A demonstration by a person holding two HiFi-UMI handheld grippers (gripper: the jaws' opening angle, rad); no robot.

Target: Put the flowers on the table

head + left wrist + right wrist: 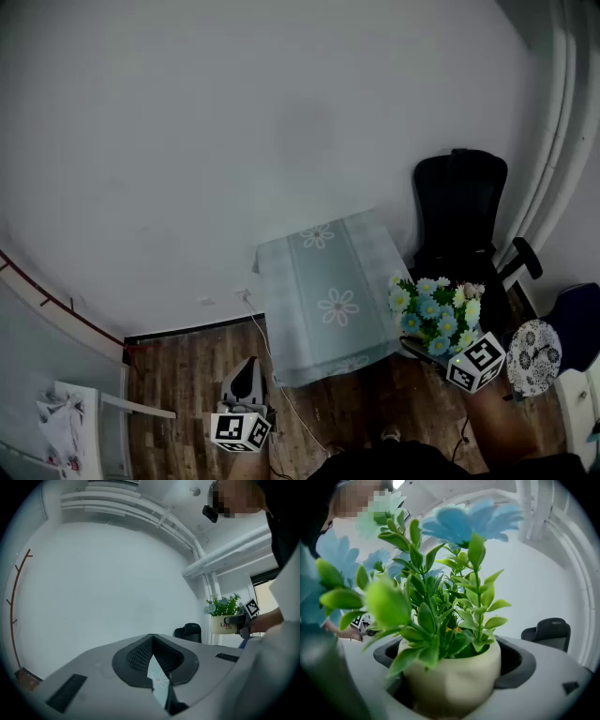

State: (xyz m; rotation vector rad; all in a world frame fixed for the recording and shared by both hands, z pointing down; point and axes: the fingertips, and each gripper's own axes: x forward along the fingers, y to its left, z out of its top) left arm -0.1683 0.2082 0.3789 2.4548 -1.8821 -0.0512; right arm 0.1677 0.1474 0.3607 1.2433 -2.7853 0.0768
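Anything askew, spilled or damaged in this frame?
Nothing stands out. The flower pot sits upright in the right hand-held gripper, held beside the table and not yet on it. A cable trails over the floor near the table, but nothing is tangled in it.

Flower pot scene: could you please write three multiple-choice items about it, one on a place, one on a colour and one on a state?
1. Where is the flower pot?
A. in the air beside the table
B. on the table
C. on the chair

2. What colour are most blossoms?
A. red
B. blue
C. orange

3. How is the right gripper?
A. open and empty
B. half open, touching nothing
C. shut on the flower pot

Answers:
1 A, the head view shows it off the table's right edge.
2 B, blue heads dominate.
3 C, its jaws clasp the pot's sides.
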